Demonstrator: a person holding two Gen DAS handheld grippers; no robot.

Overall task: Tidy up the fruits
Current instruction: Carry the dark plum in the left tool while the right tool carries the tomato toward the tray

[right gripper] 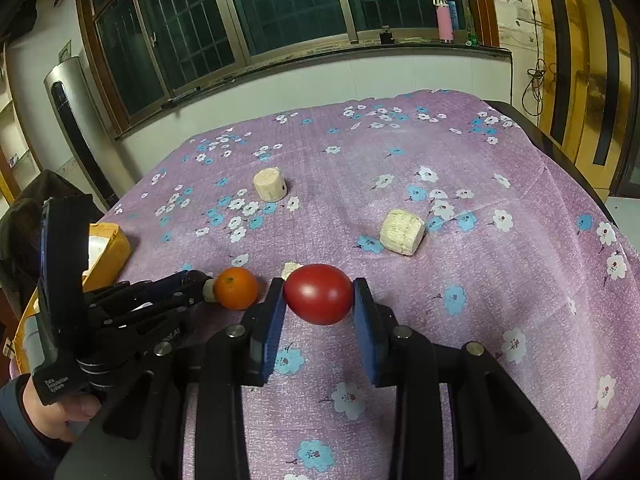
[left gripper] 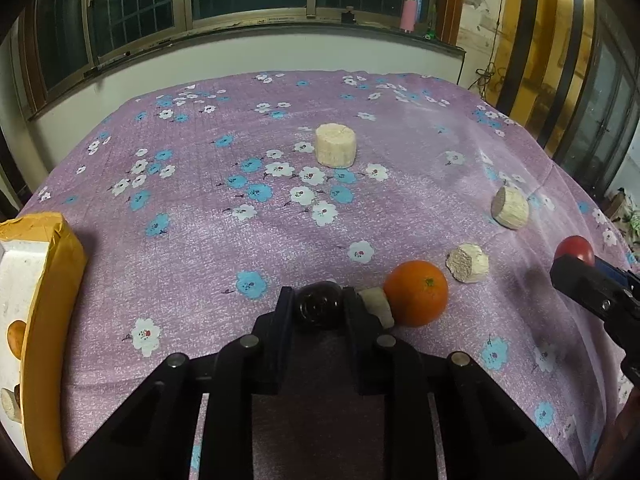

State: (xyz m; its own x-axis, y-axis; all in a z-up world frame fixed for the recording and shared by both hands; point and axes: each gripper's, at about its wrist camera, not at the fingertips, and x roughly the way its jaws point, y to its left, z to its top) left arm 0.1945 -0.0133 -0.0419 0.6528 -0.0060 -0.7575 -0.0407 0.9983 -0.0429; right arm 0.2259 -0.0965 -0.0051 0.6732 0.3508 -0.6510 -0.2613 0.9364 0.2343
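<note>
My left gripper (left gripper: 319, 305) is shut on a dark round fruit (left gripper: 320, 304) just above the cloth. An orange (left gripper: 416, 293) sits right beside it, with a pale chunk (left gripper: 376, 305) between them. My right gripper (right gripper: 319, 294) is shut on a red tomato (right gripper: 319, 294); the tomato also shows in the left wrist view (left gripper: 574, 249). Pale banana pieces lie on the cloth: one far (left gripper: 335, 145), one right (left gripper: 509, 208), one near the orange (left gripper: 467, 263). The orange shows in the right wrist view (right gripper: 235, 288) at the left gripper's tip.
A yellow box (left gripper: 44, 280) with a white inside stands at the left table edge, holding an orange piece (left gripper: 16, 334) and a pale piece (left gripper: 10, 404). The purple flowered cloth (left gripper: 240, 240) covers the table. A window and a pink bottle (left gripper: 409, 10) are behind.
</note>
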